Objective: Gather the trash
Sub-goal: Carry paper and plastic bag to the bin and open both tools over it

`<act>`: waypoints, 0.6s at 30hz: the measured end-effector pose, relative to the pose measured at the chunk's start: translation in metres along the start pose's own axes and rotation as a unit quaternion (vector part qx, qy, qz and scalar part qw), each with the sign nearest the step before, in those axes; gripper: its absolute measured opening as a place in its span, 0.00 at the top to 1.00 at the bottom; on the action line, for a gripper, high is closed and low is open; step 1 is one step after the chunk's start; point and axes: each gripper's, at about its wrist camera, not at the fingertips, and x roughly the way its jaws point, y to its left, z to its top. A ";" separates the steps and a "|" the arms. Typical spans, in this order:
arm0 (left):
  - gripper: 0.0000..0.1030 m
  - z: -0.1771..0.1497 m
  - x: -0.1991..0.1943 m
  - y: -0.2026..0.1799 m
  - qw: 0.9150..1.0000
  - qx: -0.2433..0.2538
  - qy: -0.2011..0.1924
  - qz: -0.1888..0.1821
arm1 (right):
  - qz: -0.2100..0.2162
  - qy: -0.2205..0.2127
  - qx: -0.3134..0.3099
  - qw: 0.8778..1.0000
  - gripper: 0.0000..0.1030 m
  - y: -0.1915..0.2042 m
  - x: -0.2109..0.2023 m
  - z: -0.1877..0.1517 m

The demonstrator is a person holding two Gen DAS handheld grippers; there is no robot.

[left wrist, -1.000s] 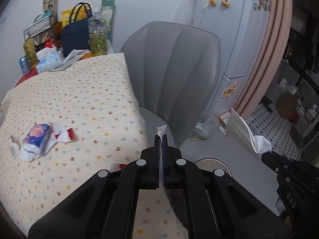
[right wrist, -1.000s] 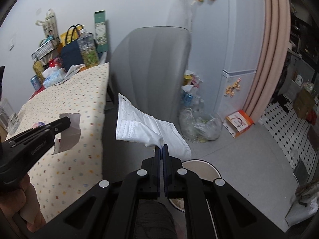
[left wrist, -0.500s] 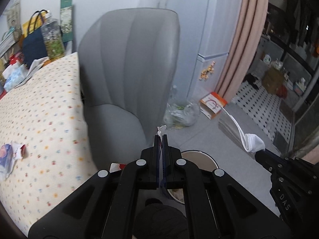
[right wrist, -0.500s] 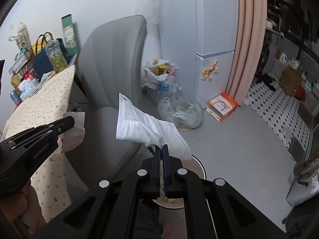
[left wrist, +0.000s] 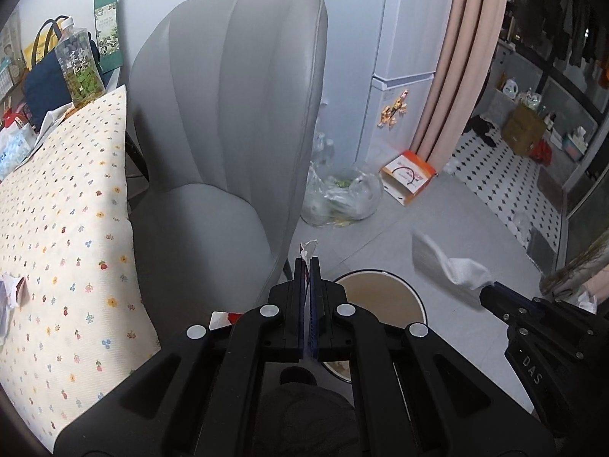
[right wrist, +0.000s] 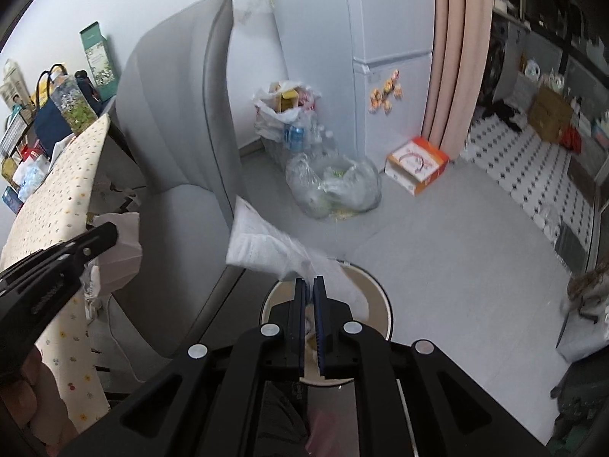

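Both grippers have swung off the table toward the floor since a second ago: the flowered cloth filled the left wrist view then, now only its right edge shows, and the bin sits directly under the tips.

Right gripper: jaws are opening, a narrow gap shows between the blue pads. The face mask was pinched flat a second ago; now it's blurred and draped over the bin's near rim, with its lower fold at the jaw tips. Can't tell if the pads still touch it. In the left wrist view the mask hangs off the right gripper's tip.

Left gripper: clamped fully shut on a thin wrapper scrap, same pinch as before. Most of the scrap hangs below the fingers; a red and white bit shows at lower left.

Handling, my read:
- Mask: very light, soft, pleated fabric. Drifts rather than drops, so it could hang on the rim. Best hold is a bunched fold or the edge hem, not the loops.
- Scrap: featherweight, crinkly film, slippery. May cling to the pads on release. Pinch deep across a crease.

More litter is left on the cloth near the table's left edge.
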 end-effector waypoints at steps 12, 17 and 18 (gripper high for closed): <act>0.97 -0.003 0.006 -0.016 1.000 0.016 0.009 -0.006 | -0.017 -0.008 0.034 0.999 0.52 -0.036 -0.011 -0.011; 0.97 -0.002 0.011 -0.038 0.999 0.032 0.013 -0.022 | -0.029 -0.015 0.052 0.998 0.51 -0.059 -0.021 -0.015; 0.97 -0.001 0.012 -0.043 0.999 0.036 0.014 -0.026 | -0.032 -0.017 0.056 0.998 0.51 -0.063 -0.024 -0.016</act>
